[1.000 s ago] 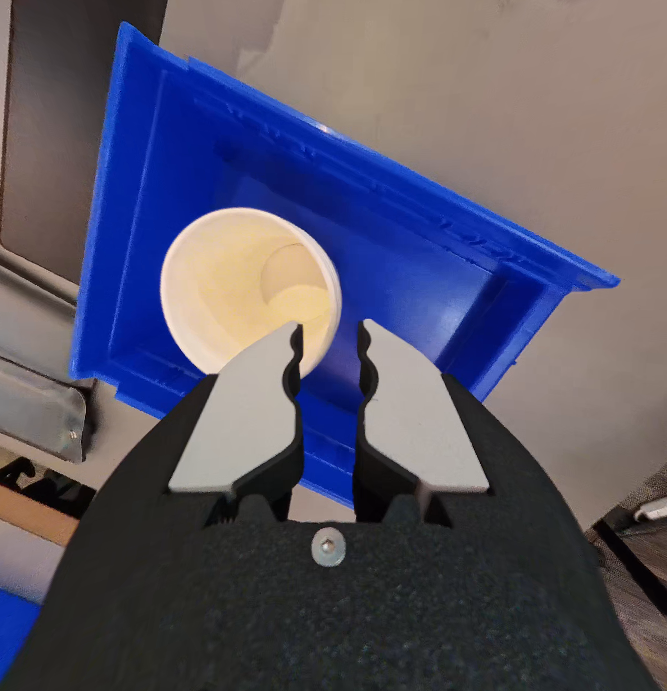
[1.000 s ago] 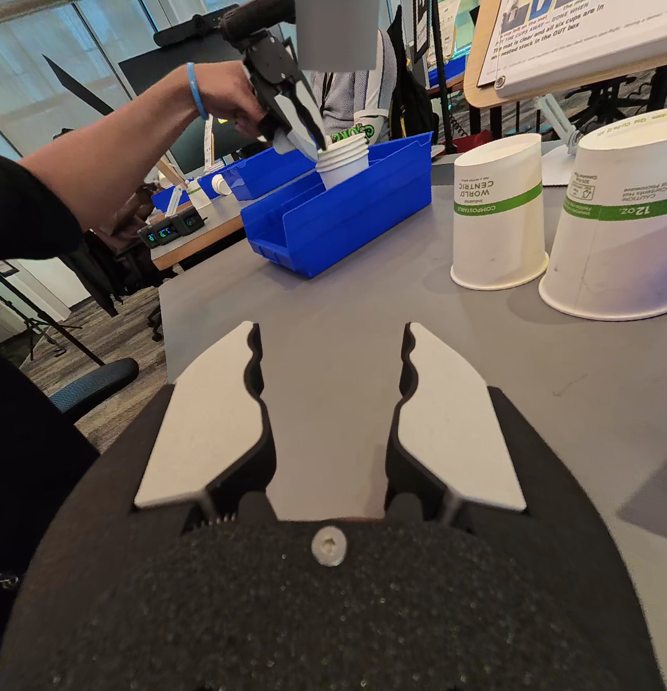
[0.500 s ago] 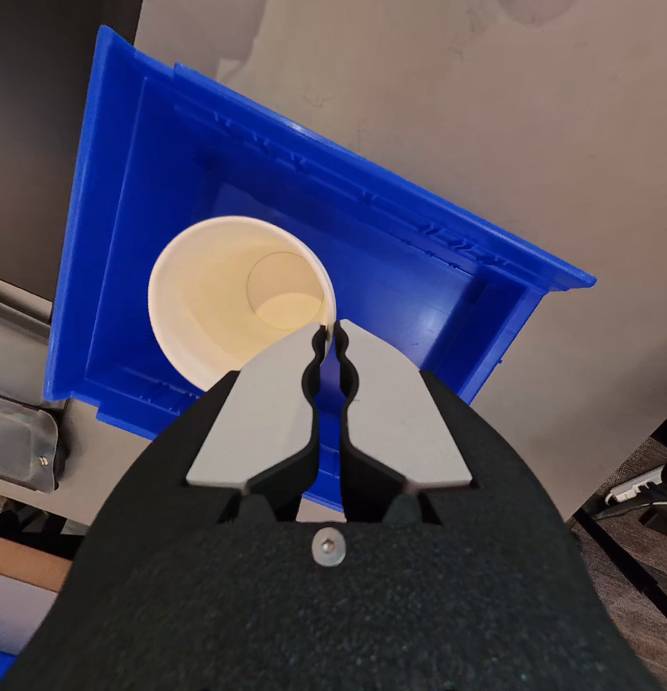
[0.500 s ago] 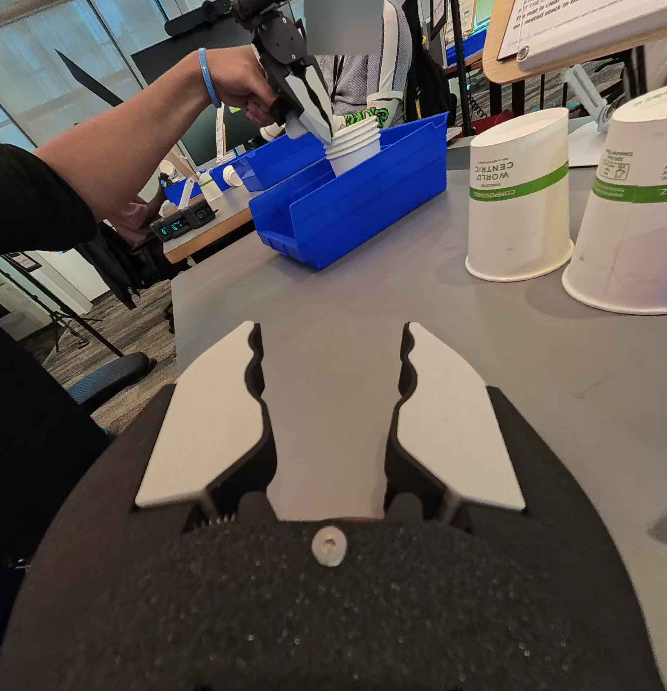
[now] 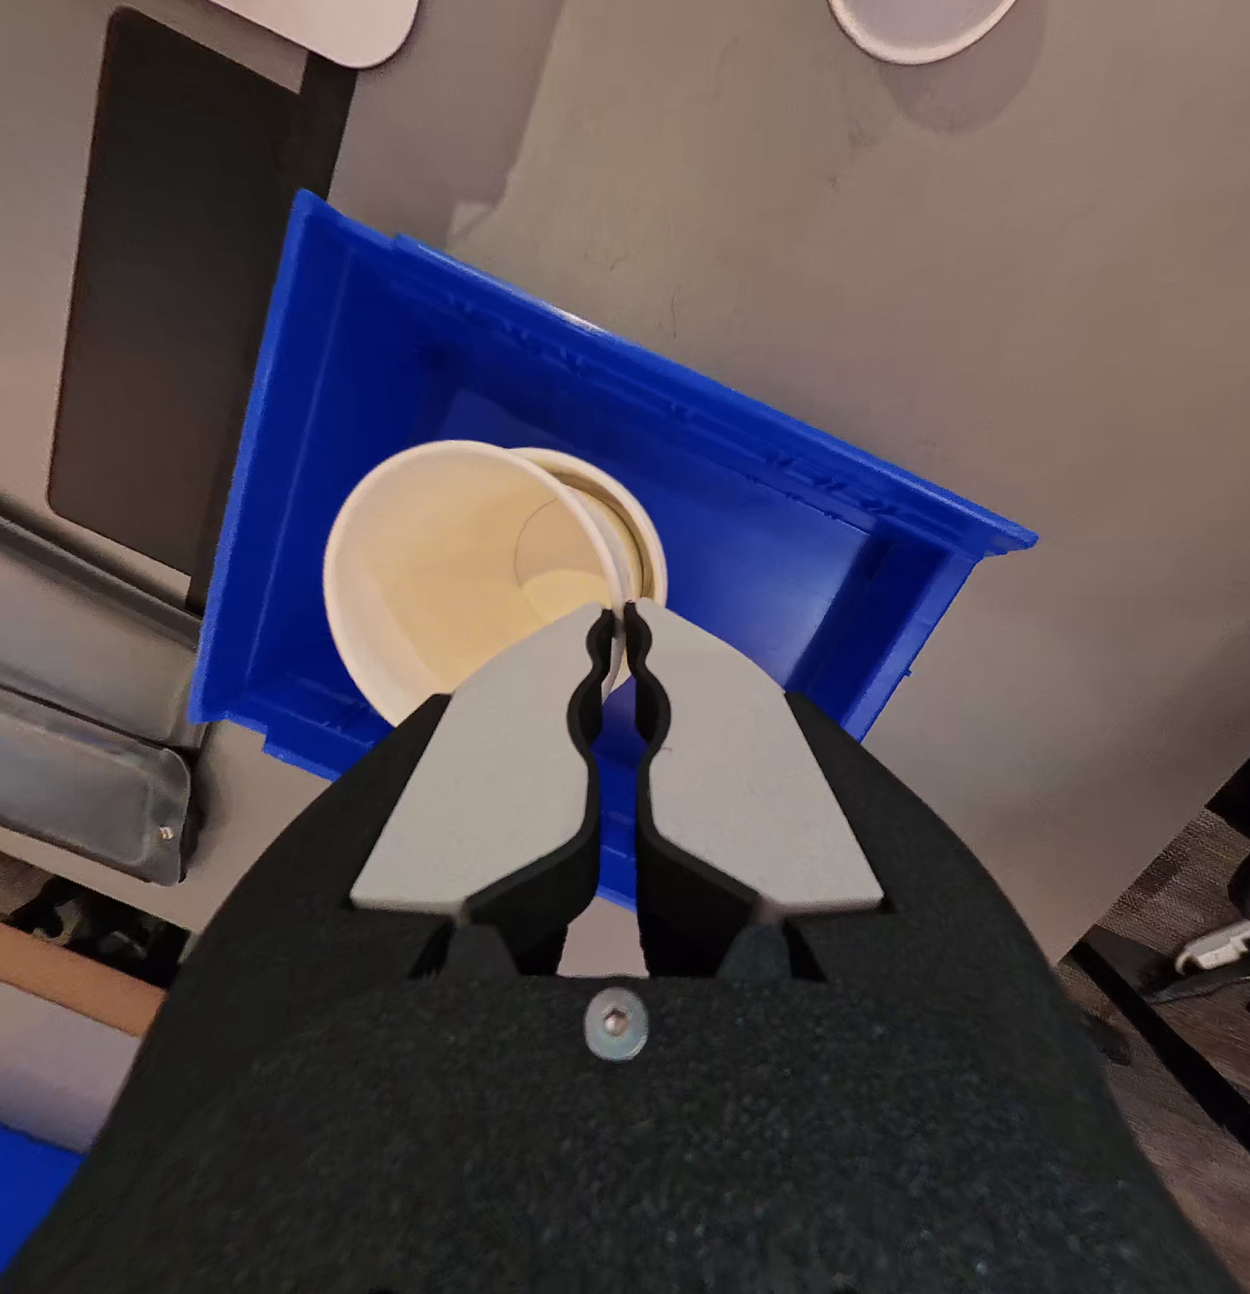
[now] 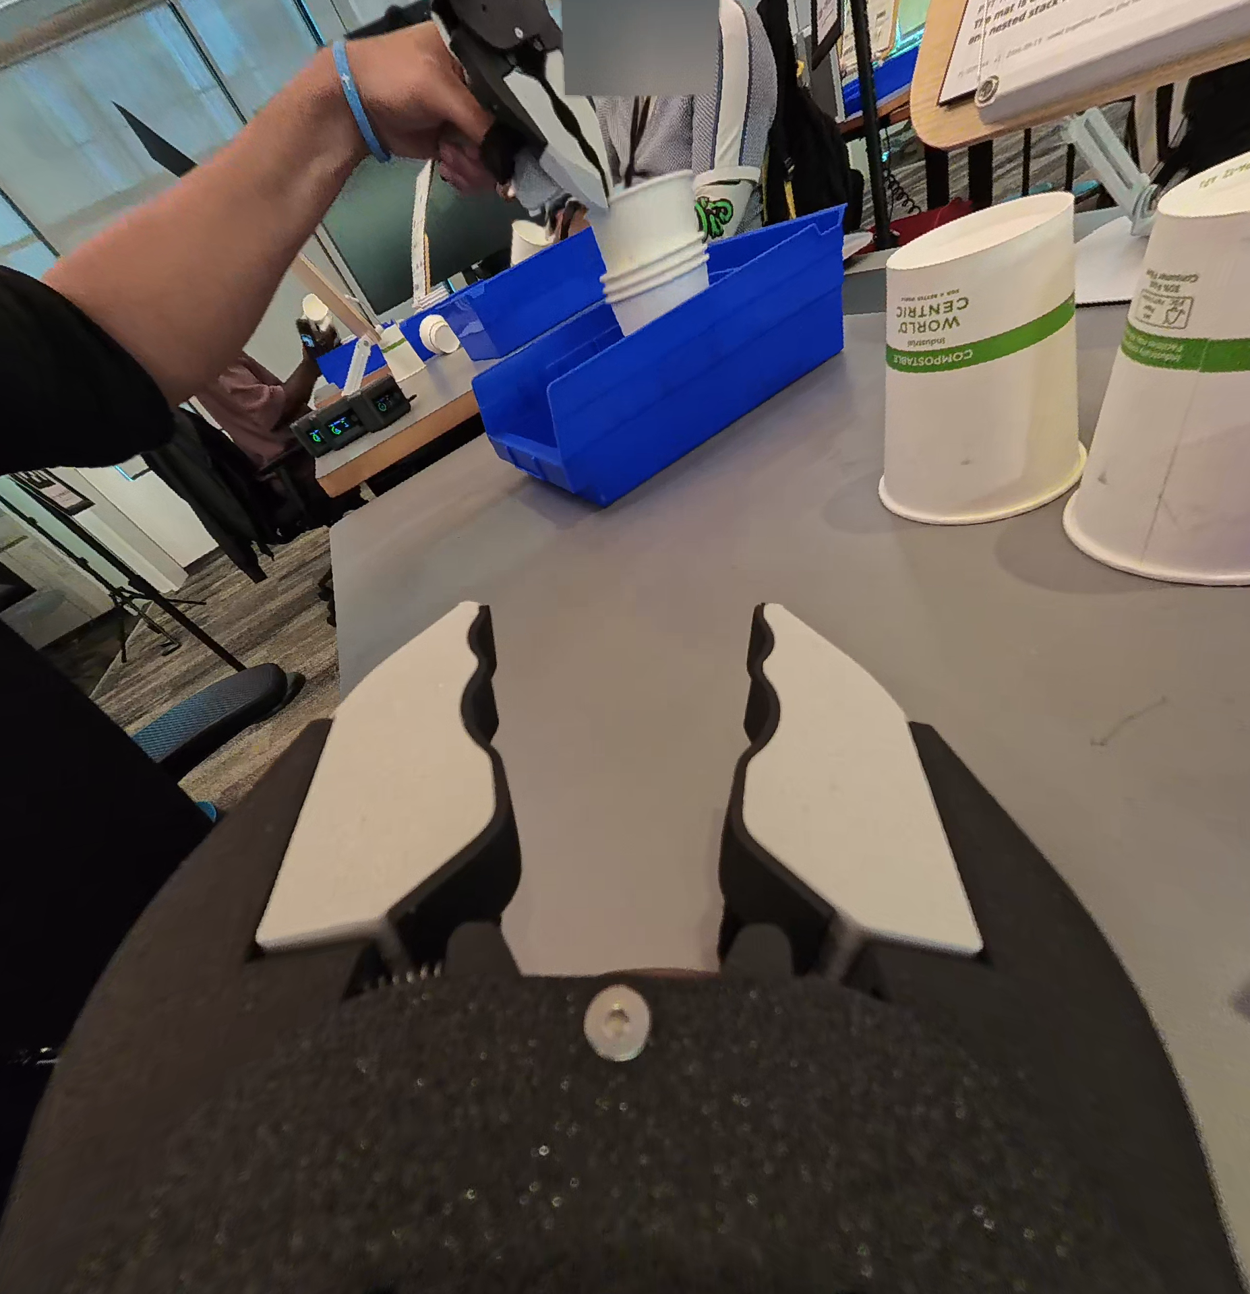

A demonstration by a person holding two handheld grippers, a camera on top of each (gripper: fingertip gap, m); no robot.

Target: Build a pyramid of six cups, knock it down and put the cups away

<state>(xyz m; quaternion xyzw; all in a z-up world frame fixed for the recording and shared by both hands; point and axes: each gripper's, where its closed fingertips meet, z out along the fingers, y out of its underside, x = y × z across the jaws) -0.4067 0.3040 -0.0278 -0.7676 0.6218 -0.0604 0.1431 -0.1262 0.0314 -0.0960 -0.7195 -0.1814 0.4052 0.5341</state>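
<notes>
left gripper (image 5: pixel 619 616) pinches the rim of the top cup (image 5: pixel 468 574), tilted off the stack (image 6: pixel 654 276) in the blue bin (image 5: pixel 748 448) straight beneath; right gripper (image 6: pixel 619 623) gapes empty over the bench (image 6: pixel 678 546), well apart.

White top cup (image 5: pixel 461 581) tilted, partly lifted from nested stack (image 6: pixel 661 297) in blue bin (image 6: pixel 678 406), two cups (image 6: pixel 979 364) upside-down nearby, perhaps touching

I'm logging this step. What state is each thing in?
Left gripper: shut on top cup's rim.
Top cup: upright, partly lifted from the nested stack.
Blue bin: open, holding the stack.
Two table cups: upside down.
Right gripper: open, empty.
</notes>
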